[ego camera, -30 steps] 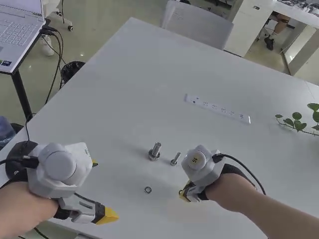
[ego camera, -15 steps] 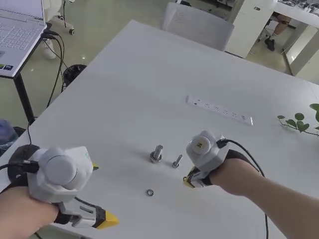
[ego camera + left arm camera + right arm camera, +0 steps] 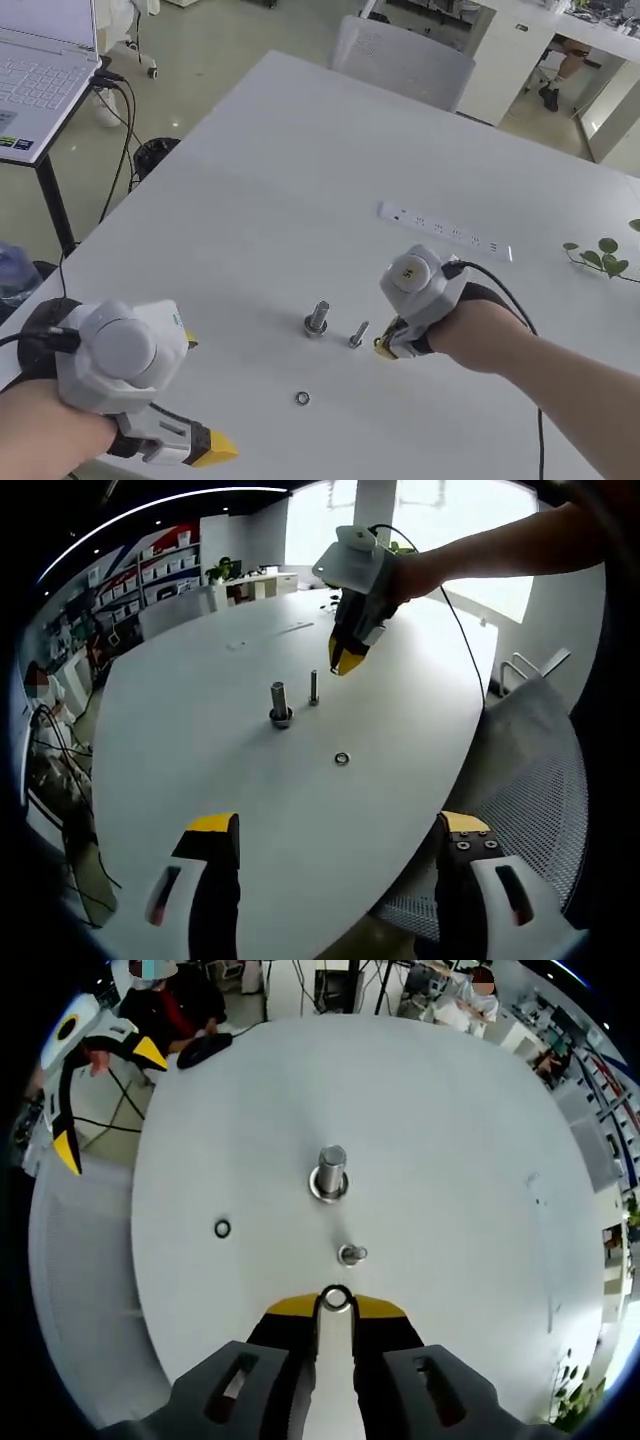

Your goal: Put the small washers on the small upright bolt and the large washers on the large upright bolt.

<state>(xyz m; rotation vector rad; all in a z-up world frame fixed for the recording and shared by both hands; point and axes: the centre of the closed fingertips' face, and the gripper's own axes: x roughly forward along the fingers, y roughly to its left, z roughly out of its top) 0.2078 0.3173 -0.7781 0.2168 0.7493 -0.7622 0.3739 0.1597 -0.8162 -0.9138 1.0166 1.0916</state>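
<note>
Two bolts stand upright on the white worktop: the large bolt and, just beside it, the small bolt. The right gripper pinches one washer in its fingers, near the small bolt. A second washer lies loose on the worktop. The left gripper has its fingers spread wide and empty.

On the white table, the large steel upright bolt stands just left of the small steel upright bolt. A loose steel washer lies before them, and a long white power strip lies behind. Just right of the small bolt, the right gripper pinches a small steel washer.
</note>
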